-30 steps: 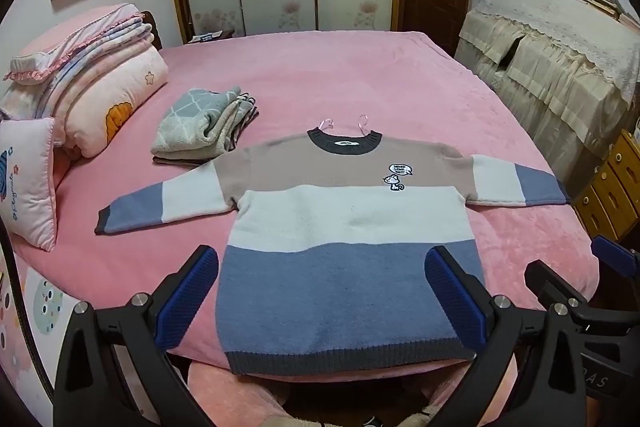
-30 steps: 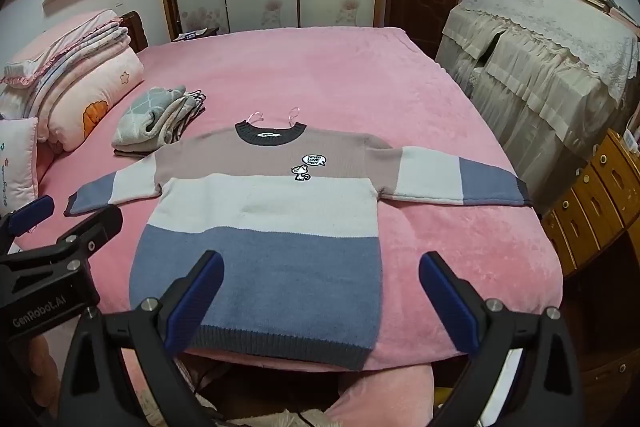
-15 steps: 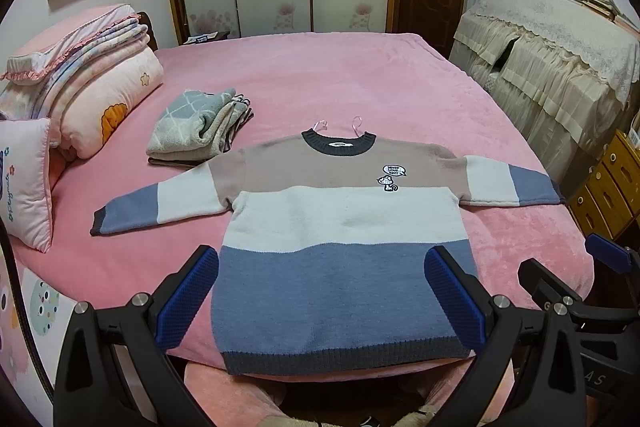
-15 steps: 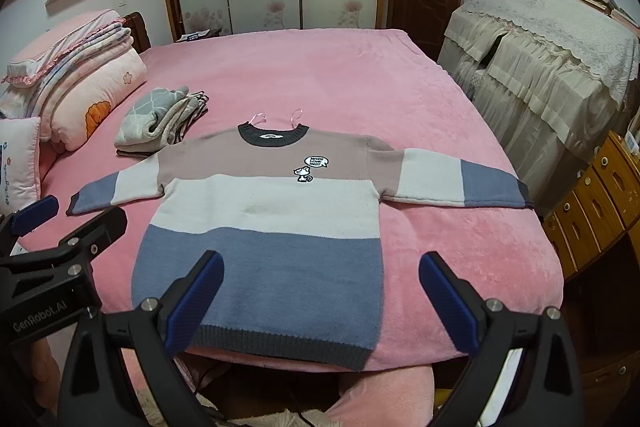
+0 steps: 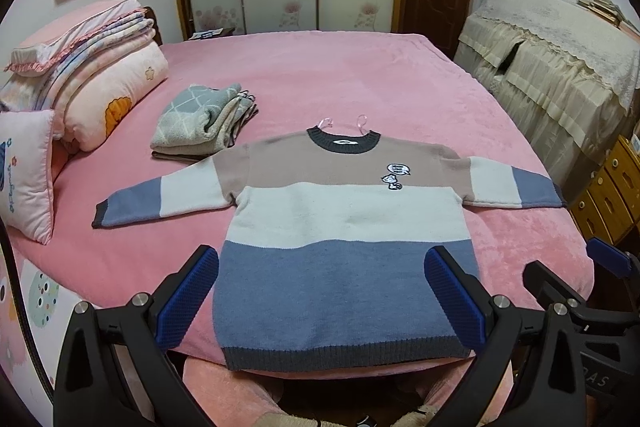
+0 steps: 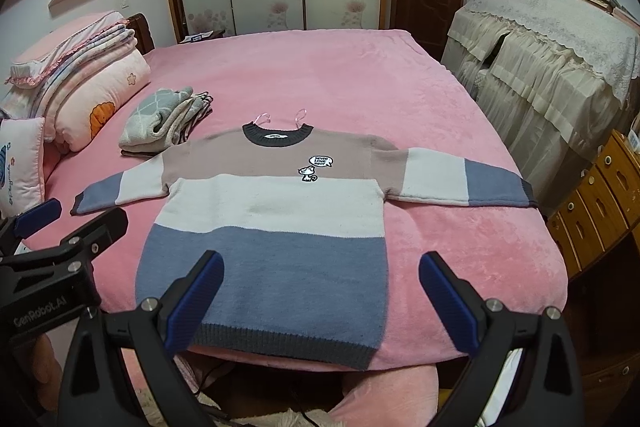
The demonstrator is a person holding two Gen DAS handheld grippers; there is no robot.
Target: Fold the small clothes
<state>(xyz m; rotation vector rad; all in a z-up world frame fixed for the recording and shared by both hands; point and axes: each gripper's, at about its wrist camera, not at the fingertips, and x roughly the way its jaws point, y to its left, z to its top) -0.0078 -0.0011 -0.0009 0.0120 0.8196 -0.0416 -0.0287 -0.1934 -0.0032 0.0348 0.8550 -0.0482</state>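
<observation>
1. We are looking at a striped knit sweater lying face-up and flat on the pink bedspread, its neck pointing away from us, both sleeves spread out sideways, its dark ribbed hem right at the near edge of the bed.
2. We are holding the left gripper above the hem with its jaws spread wide and nothing between the blue pads.
3. We are holding the right gripper likewise: jaws wide apart, empty, hovering over the sweater's lower right corner.
4. A folded grey garment stack is sitting just beyond the left sleeve, close to it; we cannot tell whether they are touching.
5. We are judging the knit to be soft, limp and light, thick enough to pinch easily, but liable to stretch and sag if lifted by one point. The plush bedspread is probably offering friction, so dragging may bunch it.
6. We are favouring holds at the sleeve cuffs, right sleeve included, or at the shoulder seam and hem corner together, taking both layers in each pinch.
7. No fold is showing yet.
</observation>
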